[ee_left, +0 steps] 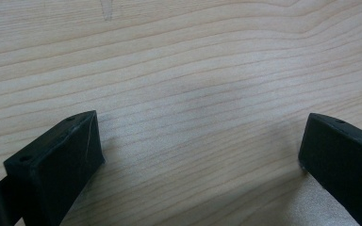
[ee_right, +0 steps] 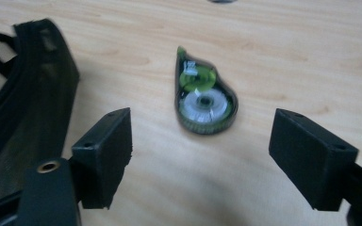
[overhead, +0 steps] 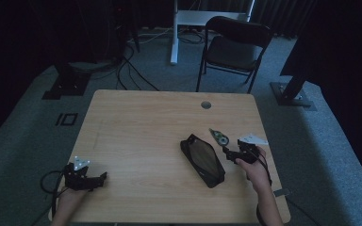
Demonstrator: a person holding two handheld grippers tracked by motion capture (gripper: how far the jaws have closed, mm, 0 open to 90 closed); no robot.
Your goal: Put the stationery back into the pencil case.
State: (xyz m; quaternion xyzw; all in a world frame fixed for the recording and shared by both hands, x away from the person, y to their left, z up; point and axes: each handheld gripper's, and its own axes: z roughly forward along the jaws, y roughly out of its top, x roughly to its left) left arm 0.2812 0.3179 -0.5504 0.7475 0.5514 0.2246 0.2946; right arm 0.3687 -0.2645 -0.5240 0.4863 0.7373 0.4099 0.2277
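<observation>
Two grippers: one works, one waits, over a pale wooden table (overhead: 136,141) in a dim room.
Table: light wood grain, a round cable port near its far edge, a black folding chair (overhead: 235,47) standing on the carpet beyond it.
Pouch: black mesh pencil case (overhead: 201,160), lying slantwise right of centre, mouth apparently unzipped; in the right gripper view its dark mesh (ee_right: 23,103) sits just beside the left-hand jaw.
Right gripper (overhead: 229,155): held low near the right edge, jaws spread wide and empty in its own view (ee_right: 200,153), one to each side of the target and short of it.
Left gripper (overhead: 102,177): parked at the near left corner, well apart from the work; its own view (ee_left: 200,155) has the jaws wide over bare wood, nothing between them.
Correction tape (ee_right: 203,96): green-and-clear teardrop dispenser, flat on the table just beyond the pouch's far end, also seen from above (overhead: 219,137); untouched.
Step in hand: by appearances, the approach to pick up the tape, the pouch its likely destination.
Next move: advance the right gripper until the jaws flank the dispenser's round body, lower to the wood, then close across its width without nudging the pouch.
</observation>
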